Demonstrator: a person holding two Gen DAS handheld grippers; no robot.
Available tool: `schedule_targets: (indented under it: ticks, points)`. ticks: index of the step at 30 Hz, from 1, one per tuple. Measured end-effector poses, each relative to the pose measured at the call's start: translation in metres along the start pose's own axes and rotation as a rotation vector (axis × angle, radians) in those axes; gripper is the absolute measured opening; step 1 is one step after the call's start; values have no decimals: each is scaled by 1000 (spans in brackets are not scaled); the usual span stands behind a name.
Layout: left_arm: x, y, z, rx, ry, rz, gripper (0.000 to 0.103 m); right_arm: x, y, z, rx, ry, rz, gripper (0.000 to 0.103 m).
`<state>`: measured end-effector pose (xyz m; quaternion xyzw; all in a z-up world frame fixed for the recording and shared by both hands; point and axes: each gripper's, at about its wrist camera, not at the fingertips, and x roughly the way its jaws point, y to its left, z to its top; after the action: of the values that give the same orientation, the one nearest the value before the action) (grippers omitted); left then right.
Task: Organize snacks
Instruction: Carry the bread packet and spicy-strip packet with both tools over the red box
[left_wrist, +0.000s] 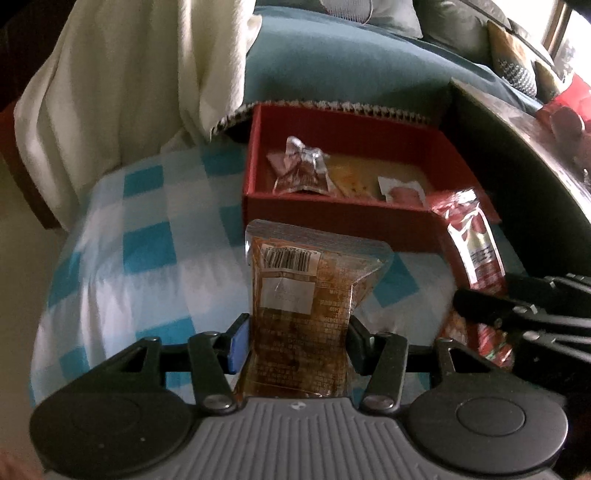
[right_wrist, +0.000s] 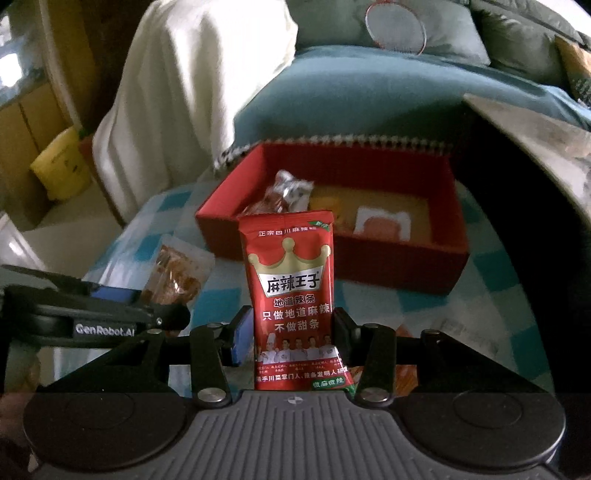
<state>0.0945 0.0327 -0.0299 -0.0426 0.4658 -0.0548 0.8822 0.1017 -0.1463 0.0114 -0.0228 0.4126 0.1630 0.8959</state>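
My left gripper (left_wrist: 299, 343) is shut on a clear brown snack packet (left_wrist: 306, 295) with a barcode, held upright above the checked cloth. My right gripper (right_wrist: 293, 332) is shut on a red spicy-strip packet (right_wrist: 291, 295) with a gold crown, also upright. Ahead of both stands an open red box (left_wrist: 340, 218) (right_wrist: 369, 262) with several small snack packets lying in it. In the left wrist view the red packet (left_wrist: 476, 243) and the right gripper (left_wrist: 517, 314) show at the right. The brown packet (right_wrist: 177, 273) and the left gripper (right_wrist: 110, 310) appear at the left of the right wrist view.
The box rests on a blue-and-white checked cloth (left_wrist: 147, 258). Behind it lies a teal sofa cushion (left_wrist: 351, 66) with a cream blanket (left_wrist: 122, 81) draped to the left. A dark table edge (left_wrist: 524, 147) runs along the right. A yellow container (right_wrist: 62, 166) stands far left.
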Motion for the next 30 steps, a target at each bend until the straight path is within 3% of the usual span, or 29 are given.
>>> schedule_targets:
  ticks: [16,30]
  points:
    - [15,-34,42,60,-100,25,47,9,-35,43,29,-69,-17,54]
    - [35,-46,84,86,-139,46,47,33,-57,79,49,-86,-25,54]
